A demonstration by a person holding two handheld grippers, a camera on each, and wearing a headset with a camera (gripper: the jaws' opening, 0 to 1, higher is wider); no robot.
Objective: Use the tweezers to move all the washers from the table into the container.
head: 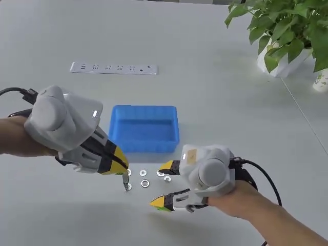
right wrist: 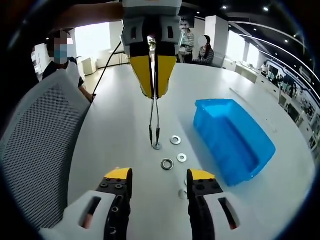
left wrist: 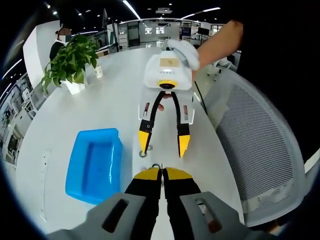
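Head view: my left tool (head: 121,165) is clamped on the tweezers (head: 125,180), tips pointing down at the bench (head: 215,92) among the washers (head: 145,183). My right tool (head: 163,185) sits just beside them, jaws spread. The blue container (head: 145,128) lies just beyond both tools. Left gripper view: own jaws pressed together. The right tool (left wrist: 163,142) faces me with jaws apart, a washer (left wrist: 143,154) near one tip, container (left wrist: 95,162) to my left. Right gripper view: own jaws wide. The tweezers (right wrist: 155,120) hang from the left tool (right wrist: 154,75), tips at the farthest washer (right wrist: 157,146); whether they pinch it, I cannot tell. Container (right wrist: 232,140) to my right.
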